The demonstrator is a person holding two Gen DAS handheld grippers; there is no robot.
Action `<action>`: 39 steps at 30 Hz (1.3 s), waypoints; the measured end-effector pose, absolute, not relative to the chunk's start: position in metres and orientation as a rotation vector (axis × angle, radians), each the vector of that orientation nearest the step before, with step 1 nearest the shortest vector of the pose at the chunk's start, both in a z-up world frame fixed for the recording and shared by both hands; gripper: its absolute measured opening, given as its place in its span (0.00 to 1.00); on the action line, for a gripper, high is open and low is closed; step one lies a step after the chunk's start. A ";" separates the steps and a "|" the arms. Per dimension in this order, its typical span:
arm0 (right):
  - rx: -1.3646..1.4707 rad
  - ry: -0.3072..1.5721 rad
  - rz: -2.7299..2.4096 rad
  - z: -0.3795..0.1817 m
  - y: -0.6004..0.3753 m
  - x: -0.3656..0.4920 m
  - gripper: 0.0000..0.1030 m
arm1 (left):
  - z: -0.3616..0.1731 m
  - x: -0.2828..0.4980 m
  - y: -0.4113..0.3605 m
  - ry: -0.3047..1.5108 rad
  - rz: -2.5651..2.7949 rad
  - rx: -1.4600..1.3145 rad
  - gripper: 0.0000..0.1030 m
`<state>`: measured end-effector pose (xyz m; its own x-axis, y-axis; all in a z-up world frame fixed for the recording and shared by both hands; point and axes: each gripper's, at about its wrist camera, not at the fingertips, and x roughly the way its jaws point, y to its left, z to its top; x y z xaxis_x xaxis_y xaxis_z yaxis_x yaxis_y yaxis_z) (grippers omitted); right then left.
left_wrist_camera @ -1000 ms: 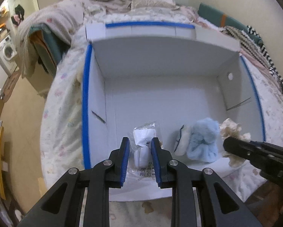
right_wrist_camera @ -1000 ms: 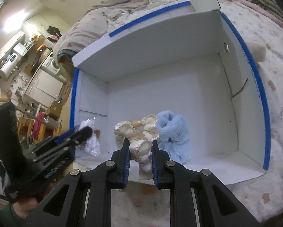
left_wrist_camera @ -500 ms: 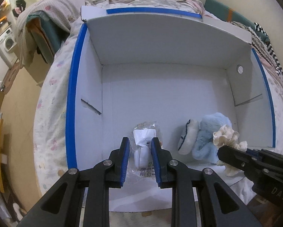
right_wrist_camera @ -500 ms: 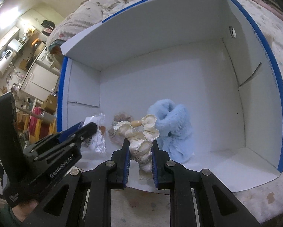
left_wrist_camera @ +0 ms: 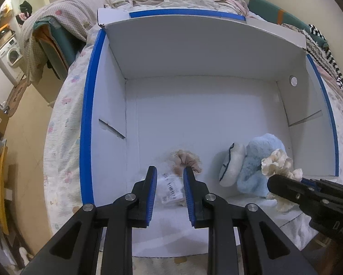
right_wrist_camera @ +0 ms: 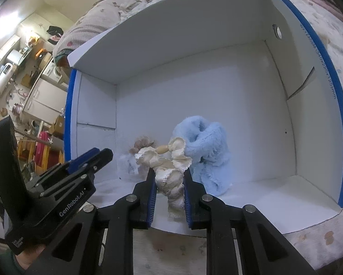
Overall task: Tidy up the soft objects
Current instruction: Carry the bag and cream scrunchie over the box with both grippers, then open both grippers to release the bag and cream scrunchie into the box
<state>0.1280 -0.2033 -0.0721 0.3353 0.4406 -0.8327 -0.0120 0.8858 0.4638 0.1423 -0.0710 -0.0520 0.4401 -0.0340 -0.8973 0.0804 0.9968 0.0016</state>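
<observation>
- Inside a white cardboard box (left_wrist_camera: 201, 52) with blue-taped edges, set on a bed, two hand-held grippers work over a small pile of soft items near the front wall.
- Left gripper (left_wrist_camera: 169, 178): fingers spread, nothing between them; a plastic-wrapped packet (left_wrist_camera: 171, 189) with a barcode label lies blurred on the box floor just below the gap, beside a tan frilly item (left_wrist_camera: 186, 159).
- Right gripper (right_wrist_camera: 168, 178): fingers pinching a cream ruffled fabric piece (right_wrist_camera: 167, 171) around its middle, above the box floor at the front.
- The cream piece runs lengthwise along the fingers, its frilled head pointing into the box toward the blue plush slipper (right_wrist_camera: 203, 151), its tail hanging back toward the handle.
- The slipper stands tipped on the floor, opening upward, touching or nearly touching the cream piece; which, the views do not settle.
- Judged step: setting the cream piece down. Best done by lowering it to a bare patch of floor between slipper and packet before the fingers part, so it does not snag the plush.
</observation>
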 end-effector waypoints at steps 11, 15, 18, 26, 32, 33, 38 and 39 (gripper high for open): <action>0.491 1.150 0.273 -0.067 -0.218 0.125 0.73 | -0.046 0.138 -0.072 1.087 -0.072 0.052 0.58; 0.510 1.128 0.233 -0.064 -0.226 0.125 0.73 | -0.042 0.137 -0.072 1.072 -0.082 0.038 0.59; 0.517 1.144 0.226 -0.067 -0.227 0.124 0.73 | -0.043 0.137 -0.072 1.077 -0.082 0.042 0.59; 0.493 1.150 0.233 -0.067 -0.226 0.125 0.73 | -0.039 0.136 -0.072 1.077 -0.083 0.036 0.59; 0.477 1.149 0.226 -0.067 -0.226 0.126 0.73 | -0.037 0.133 -0.070 1.056 -0.082 0.047 0.59; 0.478 1.149 0.226 -0.067 -0.227 0.126 0.73 | -0.038 0.132 -0.069 1.045 -0.074 0.057 0.59; 0.467 1.145 0.222 -0.067 -0.225 0.125 0.73 | -0.035 0.126 -0.061 1.039 -0.076 0.030 0.59; 0.466 1.142 0.221 -0.066 -0.225 0.124 0.73 | -0.032 0.124 -0.060 1.030 -0.076 0.026 0.59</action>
